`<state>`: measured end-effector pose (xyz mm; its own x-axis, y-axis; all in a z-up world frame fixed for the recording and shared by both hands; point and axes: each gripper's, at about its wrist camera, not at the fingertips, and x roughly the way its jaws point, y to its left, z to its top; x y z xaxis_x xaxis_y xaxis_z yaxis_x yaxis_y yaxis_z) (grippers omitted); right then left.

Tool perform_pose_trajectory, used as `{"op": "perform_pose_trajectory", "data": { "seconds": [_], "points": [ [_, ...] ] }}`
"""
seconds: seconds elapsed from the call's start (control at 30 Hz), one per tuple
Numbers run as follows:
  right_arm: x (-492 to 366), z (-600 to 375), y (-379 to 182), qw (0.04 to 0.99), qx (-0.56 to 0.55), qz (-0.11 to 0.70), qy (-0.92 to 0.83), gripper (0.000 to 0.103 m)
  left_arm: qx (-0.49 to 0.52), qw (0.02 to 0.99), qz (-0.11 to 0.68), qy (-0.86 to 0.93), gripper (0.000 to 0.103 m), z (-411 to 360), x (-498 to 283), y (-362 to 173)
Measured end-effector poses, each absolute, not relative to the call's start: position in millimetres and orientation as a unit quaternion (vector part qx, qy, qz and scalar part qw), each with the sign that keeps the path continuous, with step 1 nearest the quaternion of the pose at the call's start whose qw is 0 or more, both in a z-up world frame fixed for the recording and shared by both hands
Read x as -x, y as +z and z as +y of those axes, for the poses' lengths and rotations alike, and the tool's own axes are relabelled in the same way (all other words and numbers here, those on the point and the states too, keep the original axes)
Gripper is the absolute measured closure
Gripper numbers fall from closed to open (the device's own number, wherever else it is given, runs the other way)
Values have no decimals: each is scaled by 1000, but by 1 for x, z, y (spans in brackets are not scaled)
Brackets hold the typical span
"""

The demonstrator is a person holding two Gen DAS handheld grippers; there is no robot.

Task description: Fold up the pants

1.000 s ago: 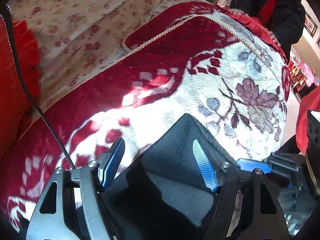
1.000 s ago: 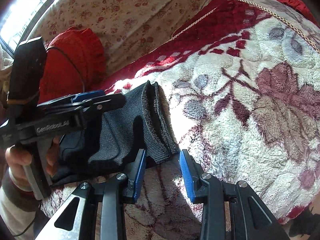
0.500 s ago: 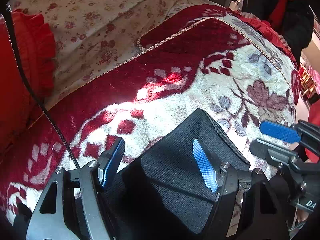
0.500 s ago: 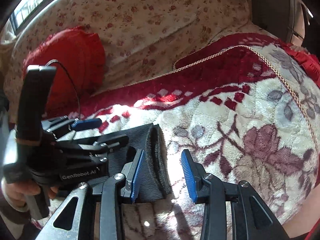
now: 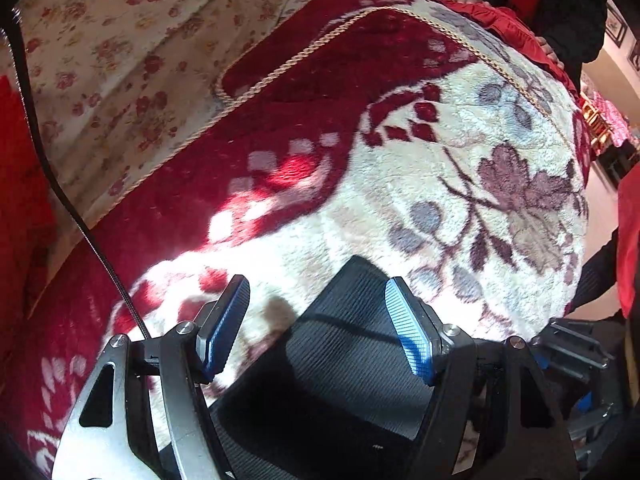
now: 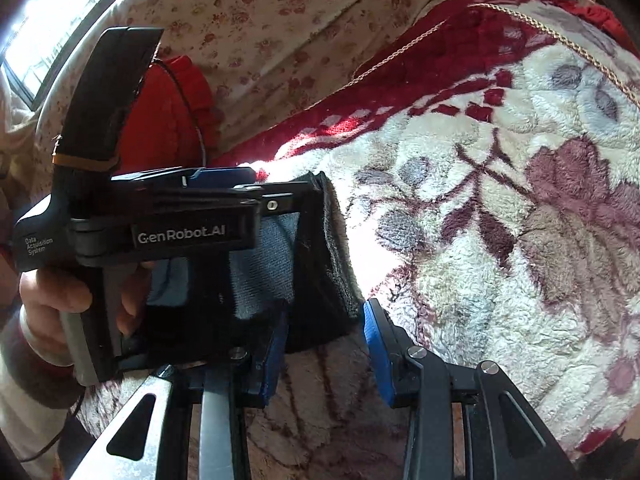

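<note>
The black ribbed pants [image 5: 340, 364] lie folded into a small stack on the red and cream floral blanket [image 5: 460, 184]. My left gripper [image 5: 318, 332] is open just above the stack, its blue pads apart with nothing between them. In the right wrist view the pants [image 6: 320, 264] show as a folded bundle with their thick edge to the right. My right gripper [image 6: 326, 354] is open at the near corner of the bundle, empty. The left gripper [image 6: 224, 184] shows there from the side, hovering over the bundle, held by a hand.
A floral sheet [image 5: 120, 52] covers the sofa back beyond the blanket. A red cushion [image 6: 168, 120] sits at the left. A black cable [image 5: 60, 184] trails past the left gripper. A person in dark clothes [image 5: 560, 12] stands at the blanket's far edge.
Both grippers stayed open. The right gripper dropped back down and closer to the bundle's near corner. The left gripper shifted slightly over the stack. The pants did not move.
</note>
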<state>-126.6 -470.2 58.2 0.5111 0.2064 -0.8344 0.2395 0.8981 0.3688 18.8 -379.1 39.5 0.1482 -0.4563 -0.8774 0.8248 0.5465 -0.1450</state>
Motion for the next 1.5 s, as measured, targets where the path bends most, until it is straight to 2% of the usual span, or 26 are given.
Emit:
{"op": "perform_pose_trajectory", "data": {
  "seconds": [0.1, 0.17, 0.2, 0.33, 0.53, 0.73, 0.97, 1.13, 1.23, 1.3, 1.37, 1.5],
  "points": [
    [124, -473, 52, 838, -242, 489, -8, 71, -174, 717, 504, -450, 32, -383, -19, 30],
    [121, -471, 52, 838, -242, 488, -6, 83, -184, 727, 482, -453, 33, -382, -11, 26],
    [119, -470, 50, 838, -243, 489, -1, 89, -188, 731, 472, -454, 37, -381, -7, 27],
    [119, -467, 57, 847, -245, 471, 3, 91, -177, 732, 468, -461, 51, -373, -5, 41],
    [125, -451, 105, 876, -234, 421, 37, 91, -115, 767, 434, -458, 51, -322, -12, 104],
    [115, -390, 152, 894, -192, 389, 110, 91, -70, 818, 401, -407, 51, -226, -19, 157],
    [94, -306, 142, 879, -155, 409, 189, 91, -35, 848, 417, -325, 51, -113, -5, 140],
    [84, -242, 99, 844, -143, 455, 244, 91, -1, 850, 450, -274, 51, -62, 7, 109],
    [75, -215, 67, 820, -120, 502, 247, 87, 5, 845, 468, -260, 51, -53, 16, 94],
    [80, -221, 79, 819, -139, 492, 260, 84, 7, 844, 469, -259, 51, -52, 25, 89],
    [89, -238, 99, 820, -158, 474, 279, 76, 13, 842, 469, -266, 50, -55, 33, 87],
    [101, -272, 120, 856, -128, 444, 232, 75, 20, 838, 474, -270, 48, -67, 43, 84]
  ]
}}
